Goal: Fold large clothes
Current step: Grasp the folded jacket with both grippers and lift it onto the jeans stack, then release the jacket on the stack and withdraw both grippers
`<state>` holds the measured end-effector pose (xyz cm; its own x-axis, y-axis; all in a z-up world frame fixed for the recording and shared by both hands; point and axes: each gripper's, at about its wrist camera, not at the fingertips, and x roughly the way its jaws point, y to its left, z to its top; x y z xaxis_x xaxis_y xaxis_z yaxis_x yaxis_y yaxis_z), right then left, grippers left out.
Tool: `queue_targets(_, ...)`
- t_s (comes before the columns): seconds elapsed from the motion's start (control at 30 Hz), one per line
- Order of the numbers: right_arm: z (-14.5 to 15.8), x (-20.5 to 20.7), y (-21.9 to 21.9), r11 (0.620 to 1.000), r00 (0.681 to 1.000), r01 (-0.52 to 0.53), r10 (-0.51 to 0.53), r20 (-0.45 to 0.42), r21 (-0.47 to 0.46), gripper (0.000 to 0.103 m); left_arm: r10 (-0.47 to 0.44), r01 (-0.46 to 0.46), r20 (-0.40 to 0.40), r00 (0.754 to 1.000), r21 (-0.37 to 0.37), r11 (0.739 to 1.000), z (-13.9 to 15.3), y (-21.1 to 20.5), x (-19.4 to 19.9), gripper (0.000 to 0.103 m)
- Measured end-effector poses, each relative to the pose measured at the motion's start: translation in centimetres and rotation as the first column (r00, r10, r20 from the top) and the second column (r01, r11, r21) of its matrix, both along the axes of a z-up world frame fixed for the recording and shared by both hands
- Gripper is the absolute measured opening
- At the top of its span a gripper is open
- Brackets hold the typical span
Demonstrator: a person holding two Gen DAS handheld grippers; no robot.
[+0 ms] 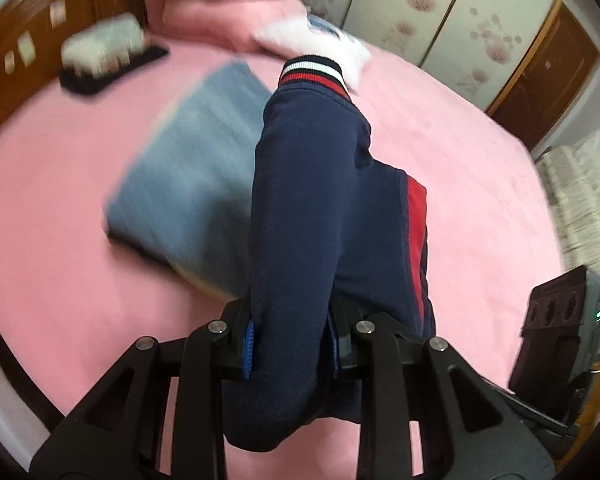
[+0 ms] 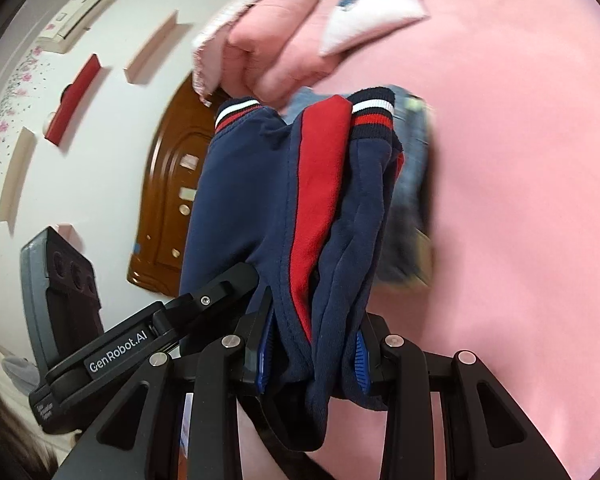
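Both the left gripper (image 1: 290,350) and the right gripper (image 2: 312,354) are clenching their jaws narrowly on bunched folds of the navy garment (image 1: 308,184), which is hanging above the pink bed (image 1: 60,220), with folded jeans (image 1: 192,184) and pink bedding (image 1: 228,4) lying beyond.

I see the navy garment (image 1: 300,200) running from bottom centre up to the middle of the left wrist frame, bunched lengthwise, with a red side stripe and a red-white-navy ribbed cuff on top. In the right wrist frame it hangs doubled, two cuffs (image 2: 374,114) side by side near centre.
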<state>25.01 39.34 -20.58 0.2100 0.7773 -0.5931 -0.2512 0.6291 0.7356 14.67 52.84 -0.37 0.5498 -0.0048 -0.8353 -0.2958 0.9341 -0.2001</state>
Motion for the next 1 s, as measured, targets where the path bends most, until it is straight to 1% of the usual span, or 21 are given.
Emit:
queue_targets(0.07, 1.1, 2.1, 4.7, 1.0, 1.0, 0.001, -0.001, 0.014, 0.009, 0.032, -0.013, 0.013, 0.0, 1.0, 0.089, 0.996, 1.4, 1.9, 2.1, 0.023)
queue_targets(0.13, 1.8, 3.6, 8.7, 1.0, 0.999, -0.013, 0.014, 0.048, -0.006, 0.031, -0.028, 0.03, -0.012, 1.0, 0.179, 0.983, 2.2, 3.2, 4.7, 0.023)
queue_targets(0.17, 2.1, 4.6, 10.3, 1.0, 0.998, -0.013, 0.013, 0.057, -0.009, 0.031, -0.031, 0.032, -0.013, 0.999, 0.184, 0.982, 2.5, 4.4, 6.0, 0.023)
queue_targets(0.2, 2.1, 5.7, 11.8, 1.0, 0.999, -0.003, 0.003, 0.048, 0.01, 0.031, -0.036, 0.038, -0.016, 0.999, 0.193, 0.98, 2.5, 5.4, 7.2, 0.023)
queue_targets(0.27, 1.6, 8.1, 13.4, 0.999, 0.999, 0.026, -0.027, 0.037, 0.022, 0.031, -0.037, 0.039, -0.013, 0.999, 0.185, 0.982, 1.6, 7.0, 9.3, 0.023)
queue_targets(0.33, 0.1, 9.8, 13.4, 0.998, 0.996, 0.057, -0.059, 0.069, 0.022, 0.032, -0.047, 0.048, -0.01, 0.999, 0.19, 0.981, 0.1, 8.1, 11.3, 0.023)
queue_targets(0.4, -2.3, 10.3, 13.4, 0.997, 0.994, 0.075, -0.077, 0.083, 0.025, 0.032, -0.065, 0.072, -0.041, 0.997, 0.2, 0.977, -3.2, 9.2, 13.5, 0.023)
queue_targets(0.43, -4.1, 10.5, 13.0, 0.996, 0.994, 0.088, -0.09, 0.057, 0.024, 0.032, -0.073, 0.087, -0.081, 0.994, 0.196, 0.977, -5.6, 9.0, 14.7, 0.023)
queue_targets(0.5, -7.8, 11.7, 13.7, 0.994, 0.994, 0.105, -0.106, -0.014, -0.019, 0.032, -0.079, 0.114, -0.205, 0.976, 0.166, 0.98, -10.1, 9.6, 16.4, 0.024)
queue_targets(0.53, -9.6, 11.9, 14.0, 0.993, 0.994, 0.107, -0.108, -0.033, -0.046, 0.032, -0.073, 0.11, -0.212, 0.975, 0.168, 0.98, -11.7, 9.8, 16.5, 0.025)
queue_targets(0.57, -10.8, 11.6, 14.1, 0.994, 0.995, 0.102, -0.102, -0.01, -0.049, 0.032, -0.081, 0.115, -0.193, 0.978, 0.173, 0.978, -12.2, 9.6, 16.3, 0.025)
queue_targets(0.6, -11.5, 11.4, 14.2, 0.994, 0.995, 0.098, -0.096, 0.034, -0.044, 0.033, -0.095, 0.129, -0.177, 0.98, 0.191, 0.973, -12.4, 9.4, 16.1, 0.025)
queue_targets(0.63, -11.8, 11.1, 14.2, 0.995, 0.994, 0.09, -0.088, 0.064, -0.039, 0.034, -0.106, 0.14, -0.168, 0.98, 0.207, 0.968, -12.5, 9.2, 15.9, 0.025)
queue_targets(0.67, -12.0, 10.9, 14.1, 0.996, 0.994, 0.087, -0.085, 0.073, -0.031, 0.034, -0.112, 0.145, -0.165, 0.98, 0.211, 0.967, -12.5, 8.9, 15.5, 0.025)
queue_targets(0.73, -12.4, 10.5, 13.6, 0.996, 0.995, 0.086, -0.086, 0.053, -0.008, 0.035, -0.115, 0.147, -0.167, 0.979, 0.191, 0.971, -12.9, 9.3, 15.6, 0.025)
queue_targets(0.8, -12.6, 10.8, 13.9, 0.996, 0.996, 0.088, -0.088, 0.032, -0.007, 0.039, -0.115, 0.145, -0.171, 0.978, 0.175, 0.974, -13.0, 9.9, 16.0, 0.025)
queue_targets(0.83, -12.7, 10.8, 13.1, 0.996, 0.996, 0.086, -0.086, 0.027, -0.005, 0.04, -0.113, 0.142, -0.172, 0.979, 0.169, 0.975, -13.1, 10.3, 16.3, 0.025)
queue_targets(0.9, -12.8, 10.9, 13.0, 0.997, 0.997, 0.081, -0.081, 0.012, -0.001, 0.04, -0.107, 0.135, -0.168, 0.98, 0.166, 0.977, -13.0, 10.0, 15.4, 0.025)
queue_targets(0.93, -13.0, 11.3, 12.4, 0.996, 0.996, 0.084, -0.084, 0.005, 0.001, 0.042, -0.104, 0.132, -0.164, 0.981, 0.17, 0.977, -12.6, 8.9, 14.7, 0.025)
queue_targets(1.0, -13.1, 12.0, 11.4, 0.995, 0.995, 0.095, -0.095, -0.016, 0.019, 0.043, -0.098, 0.125, -0.157, 0.983, 0.175, 0.977, -12.4, 8.6, 14.4, 0.026)
